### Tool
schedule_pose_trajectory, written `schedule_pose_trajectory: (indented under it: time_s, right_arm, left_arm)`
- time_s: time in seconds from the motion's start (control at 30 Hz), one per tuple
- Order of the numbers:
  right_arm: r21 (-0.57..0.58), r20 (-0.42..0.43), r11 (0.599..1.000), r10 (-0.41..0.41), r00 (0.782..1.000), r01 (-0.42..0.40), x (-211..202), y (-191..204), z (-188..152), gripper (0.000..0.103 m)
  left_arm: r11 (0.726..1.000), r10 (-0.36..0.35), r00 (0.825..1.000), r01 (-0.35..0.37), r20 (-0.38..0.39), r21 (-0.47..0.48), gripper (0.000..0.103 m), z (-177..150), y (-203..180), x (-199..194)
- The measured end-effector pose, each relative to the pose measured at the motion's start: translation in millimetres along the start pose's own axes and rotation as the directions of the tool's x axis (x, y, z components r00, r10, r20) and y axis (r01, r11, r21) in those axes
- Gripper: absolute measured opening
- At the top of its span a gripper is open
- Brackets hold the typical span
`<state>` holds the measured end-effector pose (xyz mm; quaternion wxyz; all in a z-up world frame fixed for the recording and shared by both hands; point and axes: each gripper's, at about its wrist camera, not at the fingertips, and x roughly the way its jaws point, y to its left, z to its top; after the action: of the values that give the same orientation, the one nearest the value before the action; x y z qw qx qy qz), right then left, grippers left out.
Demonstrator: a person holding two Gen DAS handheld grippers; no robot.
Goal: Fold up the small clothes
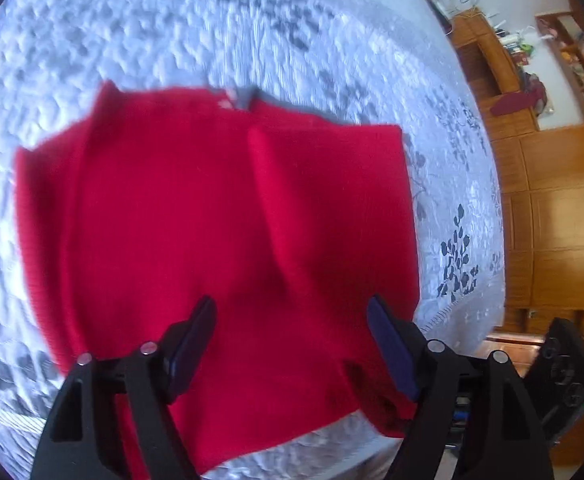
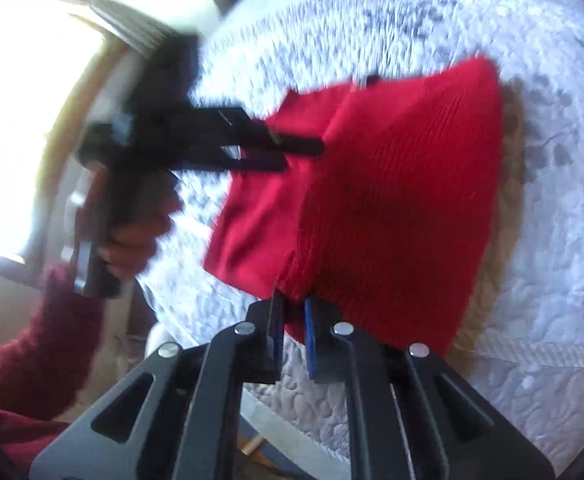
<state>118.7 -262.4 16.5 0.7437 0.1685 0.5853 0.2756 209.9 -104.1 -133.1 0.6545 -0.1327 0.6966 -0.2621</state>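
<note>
A small red knit garment [image 1: 212, 220] lies on a white quilted bedspread [image 1: 172, 32]. My left gripper [image 1: 292, 312] is open above the garment's near edge, with nothing between its fingers. In the right wrist view my right gripper [image 2: 292, 308] is shut on a corner of the red garment [image 2: 391, 184] and holds that part lifted above the bedspread [image 2: 531, 320]. The left gripper [image 2: 299, 152] also shows there, held by a hand over the garment's far side.
Wooden cabinets and shelves [image 1: 551, 200] stand beyond the bed's right edge. The bedspread has dark leaf prints [image 1: 457, 264] near that edge. A bright window [image 2: 20, 100] is at the left in the right wrist view. The person's arm wears a dark red sleeve [image 2: 32, 352].
</note>
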Motion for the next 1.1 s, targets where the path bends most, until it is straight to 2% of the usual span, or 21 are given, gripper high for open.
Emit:
schedule_pose_trajectory:
  time_s: [0.03, 0.1, 0.17, 0.23, 0.33, 0.53, 0.57, 0.6, 0.63, 0.67, 0.7, 0.73, 0.83, 0.97, 1.1]
  right_arm:
    - [0.003, 0.023, 1.0, 0.012, 1.0, -0.012, -12, -1, 2, 0.007]
    - [-0.005, 0.034, 1.0, 0.003, 0.999, -0.002, -22, -1, 3, 0.007]
    - [-0.022, 0.033, 1.0, -0.002, 0.999, 0.003, -26, 0, 0, 0.007]
    - [-0.034, 0.027, 0.999, 0.002, 1.0, -0.001, -24, 3, -3, 0.007]
    - [-0.037, 0.034, 0.999, 0.015, 0.999, -0.013, -22, 2, -6, 0.007]
    - [-0.034, 0.051, 0.999, 0.033, 0.998, -0.031, -27, 2, -5, 0.007]
    - [-0.037, 0.054, 0.999, 0.034, 0.998, -0.032, -29, 1, -5, 0.007]
    - [-0.039, 0.057, 0.999, 0.034, 0.998, -0.032, -30, 0, -5, 0.007]
    - [-0.04, 0.057, 0.999, 0.033, 0.998, -0.031, -31, 0, -5, 0.007]
    - [-0.041, 0.057, 0.999, 0.034, 0.998, -0.032, -32, 0, -6, 0.007]
    - [-0.042, 0.058, 0.999, 0.034, 0.998, -0.032, -33, 0, -7, 0.007]
    - [-0.045, 0.06, 0.999, 0.03, 0.998, -0.027, -33, 1, -7, 0.007]
    - [-0.041, 0.055, 0.998, 0.039, 0.998, -0.037, -30, 4, -8, 0.007]
    - [-0.078, 0.035, 0.996, 0.053, 0.998, -0.05, -19, 21, -6, 0.007]
    - [-0.117, 0.033, 0.987, 0.114, 0.993, -0.11, -4, 48, 4, 0.007]
  left_arm:
    - [1.0, -0.013, 1.0, 0.013, -0.013, -0.012, 0.079, 1, -2, 4]
    - [0.994, -0.099, 0.995, 0.097, -0.026, -0.056, 0.079, 4, -5, 10]
    - [0.978, -0.188, 0.982, 0.185, -0.027, -0.101, 0.079, 8, -10, 15]
    - [0.974, -0.202, 0.979, 0.199, -0.017, -0.108, 0.079, 13, -16, 18]
    - [0.979, -0.177, 0.984, 0.172, -0.037, -0.111, 0.079, 23, -24, 32]
    - [0.952, -0.272, 0.96, 0.258, -0.066, -0.168, 0.077, 33, -28, 55]
    - [0.947, -0.286, 0.957, 0.273, -0.056, -0.167, 0.074, 34, -28, 55]
    - [0.943, -0.298, 0.954, 0.289, -0.034, -0.164, 0.067, 33, -28, 53]
    - [0.941, -0.303, 0.952, 0.295, -0.03, -0.164, 0.042, 34, -28, 54]
    - [0.939, -0.309, 0.95, 0.299, -0.034, -0.171, 0.023, 35, -27, 55]
    - [0.925, -0.343, 0.939, 0.332, -0.027, -0.187, 0.022, 36, -25, 56]
    - [0.92, -0.353, 0.936, 0.344, -0.016, -0.187, 0.021, 36, -25, 54]
    - [0.939, -0.322, 0.947, 0.321, 0.016, -0.12, 0.019, 36, -35, 45]
    - [0.938, -0.339, 0.938, 0.343, 0.071, -0.049, 0.019, 36, -40, 15]
    - [0.949, -0.314, 0.938, 0.314, 0.147, 0.022, 0.019, 30, -30, -33]
